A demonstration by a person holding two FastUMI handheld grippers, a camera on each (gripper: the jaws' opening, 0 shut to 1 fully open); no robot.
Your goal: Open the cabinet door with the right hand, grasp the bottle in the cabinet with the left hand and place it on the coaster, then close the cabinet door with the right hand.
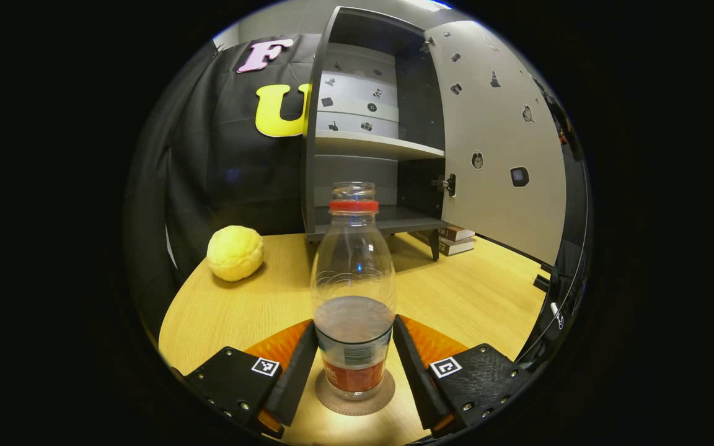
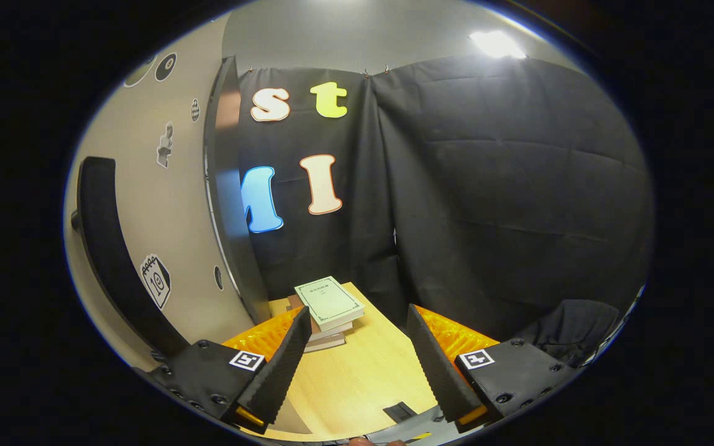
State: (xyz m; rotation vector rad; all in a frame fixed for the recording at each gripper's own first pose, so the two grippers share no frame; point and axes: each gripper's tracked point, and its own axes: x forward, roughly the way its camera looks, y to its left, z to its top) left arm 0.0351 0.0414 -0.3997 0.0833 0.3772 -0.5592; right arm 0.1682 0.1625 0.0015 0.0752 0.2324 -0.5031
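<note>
Cabinet door [image 1: 493, 136] stood swung wide, hinged at the open cabinet [image 1: 369, 124], its long black handle [image 2: 112, 248] running upright just left of the right gripper [image 2: 357, 365]; closing it was judged the remaining step, and that gripper was the nearer. Its fingers were parted, holding nothing, aimed over the table [image 2: 357, 378] toward stacked books [image 2: 330, 306]. Bottle [image 1: 353, 297] stood upright on the coaster [image 1: 354, 396], between the spread fingers of the left gripper [image 1: 353, 365]; contact could not be judged.
</note>
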